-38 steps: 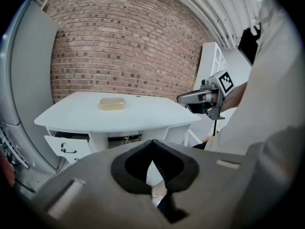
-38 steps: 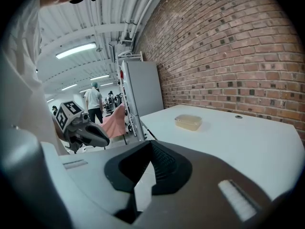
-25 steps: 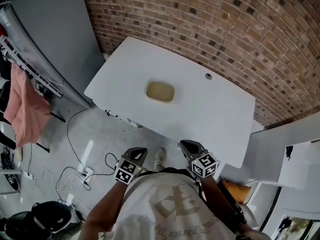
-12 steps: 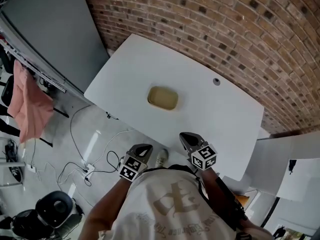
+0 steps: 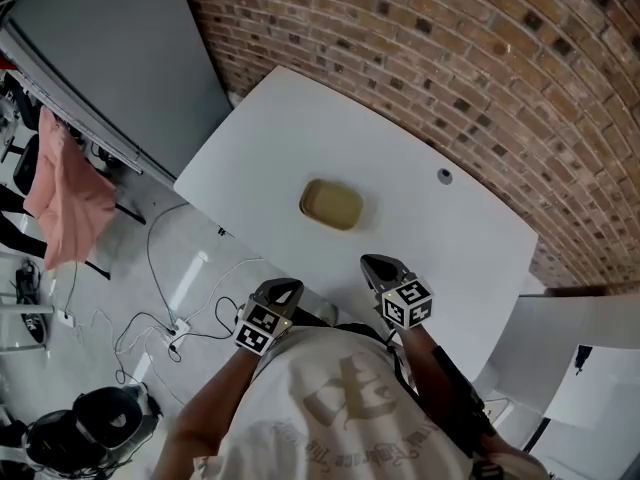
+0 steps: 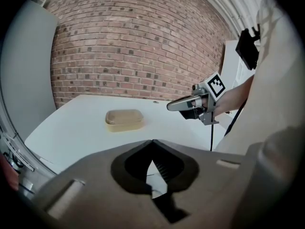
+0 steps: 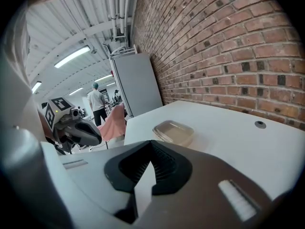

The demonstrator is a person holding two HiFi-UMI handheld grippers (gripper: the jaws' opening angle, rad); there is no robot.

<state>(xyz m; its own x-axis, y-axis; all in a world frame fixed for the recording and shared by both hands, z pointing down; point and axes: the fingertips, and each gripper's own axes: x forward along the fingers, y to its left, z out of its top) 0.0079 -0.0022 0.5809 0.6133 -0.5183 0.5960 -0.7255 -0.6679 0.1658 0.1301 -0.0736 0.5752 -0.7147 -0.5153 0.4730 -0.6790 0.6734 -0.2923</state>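
While a pink cloth (image 5: 70, 193) hangs from a rack at the far left beside a grey cabinet (image 5: 110, 48), the left gripper (image 5: 284, 288) hovers off the near edge of the white worktop (image 5: 270, 128), above the floor. Its jaws are pressed together at the tips with nothing between them. A shallow, rounded plastic container (image 5: 331, 204) of beige tint lies flat near the middle of the worktop, ahead of both grippers and touched by neither. The right gripper (image 5: 377, 265) hangs just over the worktop's near edge, the nearer of the two to the container, its jaws likewise closed and empty. Farther right, a small round cable hole (image 5: 444, 176) sits in the worktop close to the brick wall (image 5: 480, 58).
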